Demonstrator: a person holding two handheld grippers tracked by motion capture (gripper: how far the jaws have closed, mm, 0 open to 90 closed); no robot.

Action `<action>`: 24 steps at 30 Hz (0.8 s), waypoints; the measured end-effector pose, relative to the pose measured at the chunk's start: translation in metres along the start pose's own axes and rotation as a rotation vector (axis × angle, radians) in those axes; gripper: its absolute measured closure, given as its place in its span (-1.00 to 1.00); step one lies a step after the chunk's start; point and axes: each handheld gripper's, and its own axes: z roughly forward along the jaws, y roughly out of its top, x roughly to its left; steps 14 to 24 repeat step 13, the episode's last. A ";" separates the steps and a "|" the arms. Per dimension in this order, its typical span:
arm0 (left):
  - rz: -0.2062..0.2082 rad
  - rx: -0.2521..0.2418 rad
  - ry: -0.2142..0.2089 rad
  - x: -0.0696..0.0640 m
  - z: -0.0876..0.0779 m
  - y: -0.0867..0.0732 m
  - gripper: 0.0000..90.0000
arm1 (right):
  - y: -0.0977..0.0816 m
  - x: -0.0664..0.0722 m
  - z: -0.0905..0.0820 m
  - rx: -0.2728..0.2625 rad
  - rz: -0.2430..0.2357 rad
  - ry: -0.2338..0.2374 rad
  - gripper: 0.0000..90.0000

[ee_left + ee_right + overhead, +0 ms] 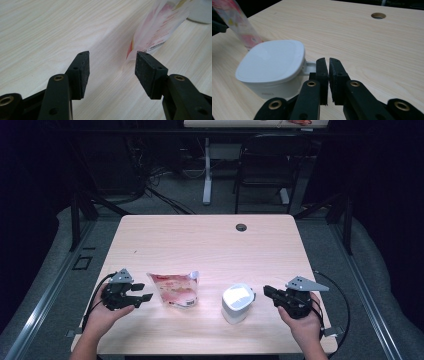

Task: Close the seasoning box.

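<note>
A clear plastic pouch (pixel 175 290) with red and pink print lies on the wooden table (pixel 200 240) at the front left. To its right stands a white, lidded, rounded-square container (pixel 237 302). My left gripper (pixel 144 292) is just left of the pouch, open, with nothing between its pads (pixel 112 55); the pouch's corner (pixel 160 27) lies just beyond its tips. My right gripper (pixel 266 290) sits just right of the container. Its jaws (pixel 329 60) stand a narrow slit apart with nothing between them, beside the container (pixel 270 65) and its small side tab.
A round cable hole (pixel 241 227) is at the table's far edge, also in the right gripper view (pixel 378 15). Beyond the table are a dark chair (pixel 265 165), a white table leg (pixel 206 170) and cables on the floor. Bare wood spreads across the table's far half.
</note>
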 end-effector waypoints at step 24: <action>-0.021 0.002 0.011 0.007 0.002 -0.003 0.01 | -0.023 -0.022 0.004 0.015 0.059 -0.078 0.47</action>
